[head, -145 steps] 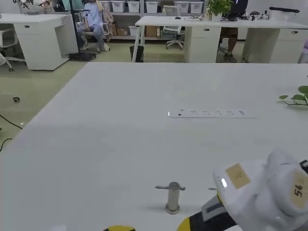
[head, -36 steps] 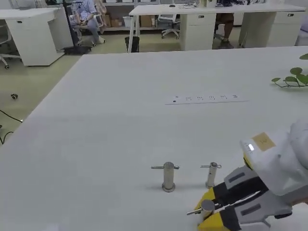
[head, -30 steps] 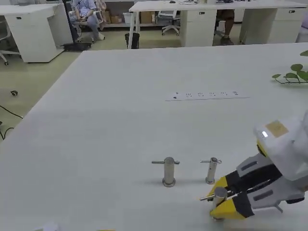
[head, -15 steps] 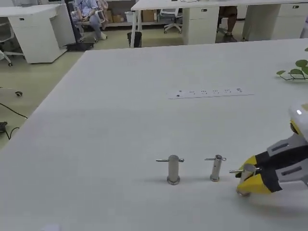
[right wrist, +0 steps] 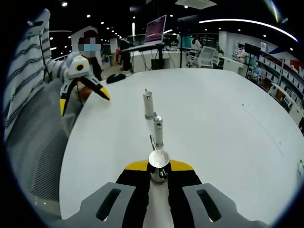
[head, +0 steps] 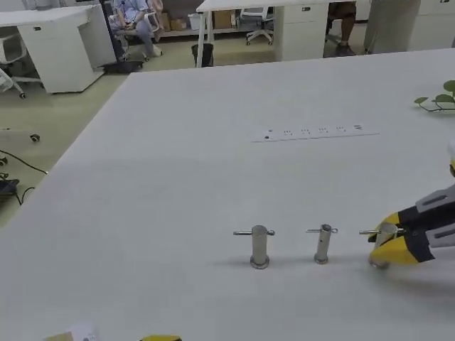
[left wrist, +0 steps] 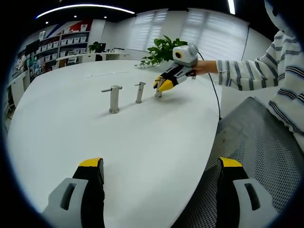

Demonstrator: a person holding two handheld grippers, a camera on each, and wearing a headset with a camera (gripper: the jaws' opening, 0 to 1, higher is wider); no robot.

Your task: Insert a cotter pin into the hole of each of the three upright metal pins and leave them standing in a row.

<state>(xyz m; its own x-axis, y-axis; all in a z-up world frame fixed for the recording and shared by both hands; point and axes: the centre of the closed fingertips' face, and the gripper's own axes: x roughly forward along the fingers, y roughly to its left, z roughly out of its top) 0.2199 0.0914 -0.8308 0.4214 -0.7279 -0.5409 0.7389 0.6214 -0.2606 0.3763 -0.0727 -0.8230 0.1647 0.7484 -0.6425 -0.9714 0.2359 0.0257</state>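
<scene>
Three upright metal pins stand in a row on the white table (head: 178,185). The left pin (head: 259,248) and the middle pin (head: 323,244) stand free, each with a cotter pin through its top. My right gripper (head: 384,249) is shut on the third pin (head: 380,245), which carries a cotter pin and has its base at the tabletop, right of the middle one. The right gripper view looks down on that held pin (right wrist: 158,164) between the yellow jaws, the other two pins (right wrist: 157,129) (right wrist: 149,104) beyond it. My left gripper (left wrist: 159,190) hangs open over the near table edge, holding nothing.
A white power strip (head: 313,133) lies flat further back on the table. Green plant leaves (head: 437,101) reach in at the right edge. White desks, chairs and people fill the room behind. The table's near edge (left wrist: 190,156) runs close to my left gripper.
My right gripper has carried the third pin from in front of the row out to the right, into line beside the middle pin. The two free pins stayed put.
</scene>
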